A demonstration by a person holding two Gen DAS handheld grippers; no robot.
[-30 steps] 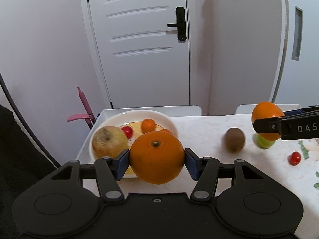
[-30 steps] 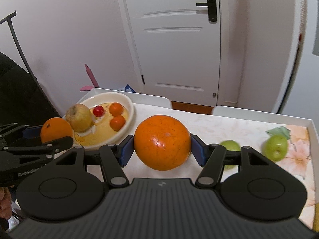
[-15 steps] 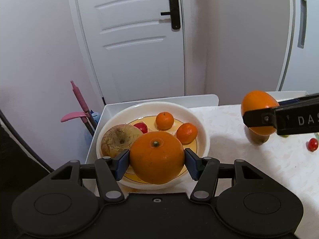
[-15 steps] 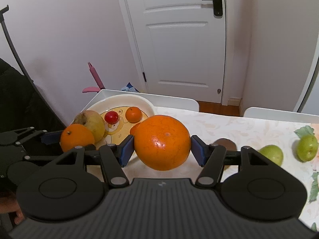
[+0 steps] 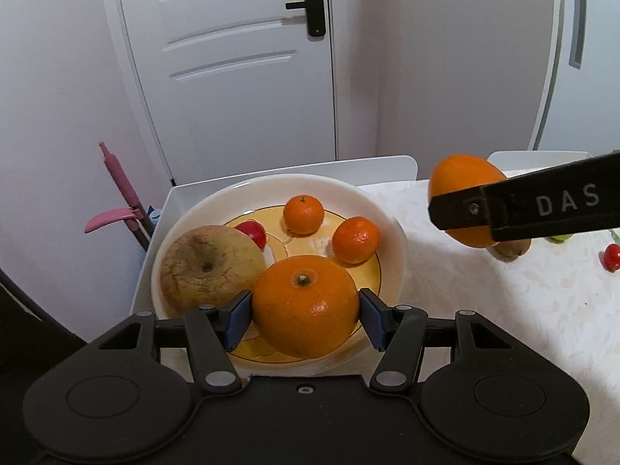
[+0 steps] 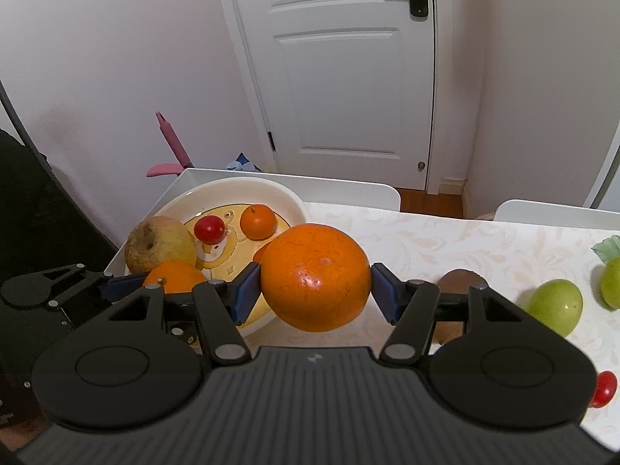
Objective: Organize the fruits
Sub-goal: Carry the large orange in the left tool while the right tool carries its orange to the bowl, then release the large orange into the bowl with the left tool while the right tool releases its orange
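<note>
A: Left gripper (image 5: 305, 312), what do the jaws hold?

B: Jaws clenched on a round orange with a green stem button (image 5: 305, 306). Blue pads press it on both sides. It sits over the near part of the white bowl with the yellow patterned centre (image 5: 387, 213); whether it touches the bowl, cannot tell.

A: Bowl contents?

B: A large russet, blotched apple (image 5: 211, 267) on the left side, just beside the held orange. A small red cherry tomato (image 5: 254, 232) behind the apple. Two small mandarins: the farther mandarin (image 5: 303, 214) toward the back, the nearer mandarin (image 5: 355, 239) to its right, close together but apart.

A: Right gripper (image 6: 314, 296)?

B: Jaws clenched on a second, larger glossy orange (image 6: 314, 277), carried above the pale patterned surface (image 6: 445, 240) just right of the bowl's rim. In the left wrist view the same fruit shows at right, with a black finger marked "DAS" across it.

A: Loose fruit on the surface?

B: A brown kiwi (image 6: 459, 281), partly hidden behind the right gripper's finger. A green round fruit (image 6: 556, 306) to its right, another green fruit (image 6: 611, 283) at the frame edge, near it. A lone red cherry tomato (image 6: 603, 389) at the near right, well apart from the bowl.

A: Surroundings?

B: White panelled door with a black handle (image 5: 240, 58) behind the surface. A pink long-handled tool (image 5: 120, 190) leans by the wall, left of the bowl.
</note>
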